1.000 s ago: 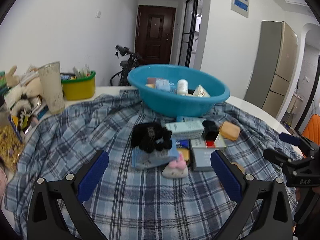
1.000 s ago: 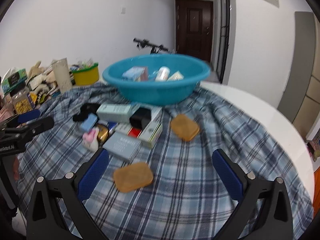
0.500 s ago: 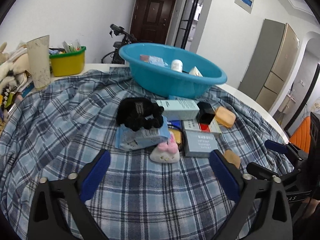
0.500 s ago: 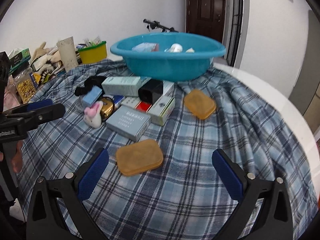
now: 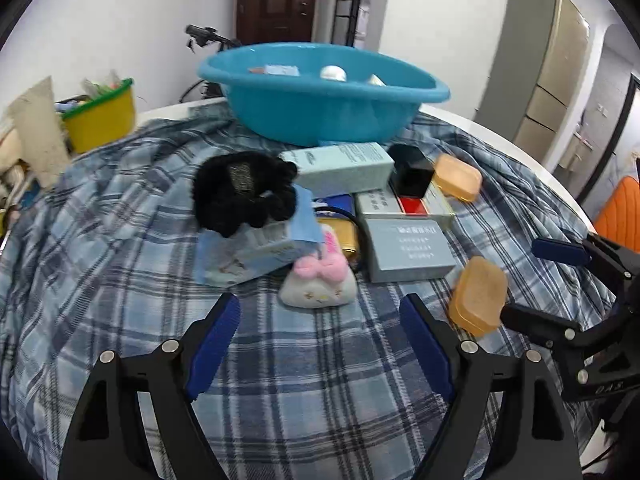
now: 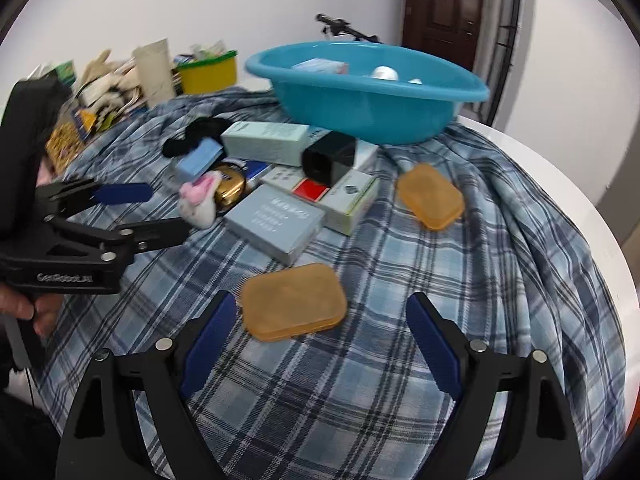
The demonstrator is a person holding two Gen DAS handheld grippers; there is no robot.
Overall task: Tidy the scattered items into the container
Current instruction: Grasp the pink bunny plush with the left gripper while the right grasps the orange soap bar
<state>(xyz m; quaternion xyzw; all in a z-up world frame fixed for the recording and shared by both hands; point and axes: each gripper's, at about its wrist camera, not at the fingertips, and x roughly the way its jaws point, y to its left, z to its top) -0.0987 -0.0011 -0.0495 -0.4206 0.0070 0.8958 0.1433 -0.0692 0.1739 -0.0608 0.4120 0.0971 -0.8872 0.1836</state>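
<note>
We bring both tools down toward the clutter on the plaid-covered table [image 6: 500, 280], and both sets of jaws have just been closing in from full width, though neither grips anything yet. Our left tool [image 5: 320, 328] hovers open just short of the white plush toy with the pink bow [image 5: 320, 284], which now sits much nearer than a second ago. Our right tool [image 6: 318, 332] lines up on the near amber soap bar [image 6: 294, 300], which lies partly between its blue pads without being touched. That looks like two pickups at once. The blue basin [image 5: 320, 96] waits at the far side, already holding a few items, while boxes, a black scrunchie [image 5: 240, 188] and a second soap bar [image 6: 431, 196] remain scattered.
</note>
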